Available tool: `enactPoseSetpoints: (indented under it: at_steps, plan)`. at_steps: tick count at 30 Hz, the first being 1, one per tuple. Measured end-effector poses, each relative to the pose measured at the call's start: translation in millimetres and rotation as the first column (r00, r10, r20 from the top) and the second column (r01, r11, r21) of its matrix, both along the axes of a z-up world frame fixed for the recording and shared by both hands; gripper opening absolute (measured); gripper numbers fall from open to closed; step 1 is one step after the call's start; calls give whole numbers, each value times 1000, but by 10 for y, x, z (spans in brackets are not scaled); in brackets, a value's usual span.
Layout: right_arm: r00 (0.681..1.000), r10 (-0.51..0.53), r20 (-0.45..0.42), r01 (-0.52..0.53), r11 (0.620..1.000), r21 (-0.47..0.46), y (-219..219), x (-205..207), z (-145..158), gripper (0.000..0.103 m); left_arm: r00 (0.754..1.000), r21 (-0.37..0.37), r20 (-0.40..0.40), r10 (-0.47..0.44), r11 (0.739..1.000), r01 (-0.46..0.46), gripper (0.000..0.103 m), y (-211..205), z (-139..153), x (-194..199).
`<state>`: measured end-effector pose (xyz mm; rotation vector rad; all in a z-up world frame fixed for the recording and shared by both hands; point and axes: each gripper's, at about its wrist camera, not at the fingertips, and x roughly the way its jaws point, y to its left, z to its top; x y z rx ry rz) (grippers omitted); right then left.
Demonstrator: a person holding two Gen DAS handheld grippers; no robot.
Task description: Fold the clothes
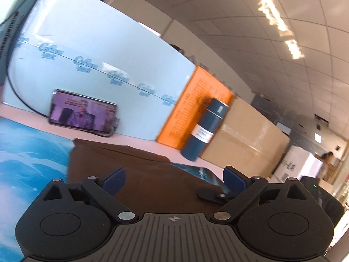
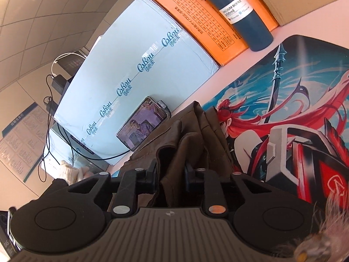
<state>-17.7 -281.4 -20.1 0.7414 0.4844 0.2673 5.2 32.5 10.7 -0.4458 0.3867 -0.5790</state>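
Observation:
A brown garment [image 1: 139, 174] lies folded flat on the printed desk mat [image 1: 28, 157] in the left wrist view. My left gripper [image 1: 174, 179] hovers just above it, open, with nothing between its blue pads. In the right wrist view my right gripper [image 2: 170, 174] is shut on a bunched fold of the brown garment [image 2: 192, 135], and the cloth hangs in creases from the fingers toward the mat [image 2: 305, 91]. How far the lifted cloth rises off the mat cannot be told.
Along the back of the pink table stand a pale blue box [image 1: 98, 61], an orange box [image 1: 196, 109], a dark teal vacuum bottle [image 1: 202, 131] and a cardboard box [image 1: 244, 139]. A phone [image 1: 82, 113] leans on the blue box, cable attached. A person [image 1: 326, 163] stands far right.

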Motion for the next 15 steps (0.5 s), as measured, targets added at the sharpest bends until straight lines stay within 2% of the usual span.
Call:
enactPoseSetpoints:
  at_steps: [3, 6, 11, 13, 14, 15]
  plan:
    - [1000, -3, 23, 3, 1000, -18, 18, -16, 28, 20, 990, -107, -120, 80, 990, -93, 98, 252, -88, 149]
    - [999, -4, 39, 5, 1000, -26, 28, -24, 47, 20, 968, -170, -230, 100, 975, -141, 99, 397, -198, 269]
    - [997, -35, 67, 39, 998, -58, 40, -69, 84, 20, 954, -152, -280, 108, 976, -156, 99, 421, -268, 312]
    - [995, -58, 77, 63, 996, -62, 30, -88, 89, 24, 954, -141, -282, 102, 979, -146, 99, 404, -278, 313]
    - [992, -85, 89, 91, 994, -66, 21, -111, 96, 29, 953, -138, -285, 100, 980, -144, 99, 398, -283, 316]
    - [987, -117, 106, 125, 990, -72, 6, -140, 106, 42, 952, -135, -289, 99, 980, -143, 99, 392, -288, 319]
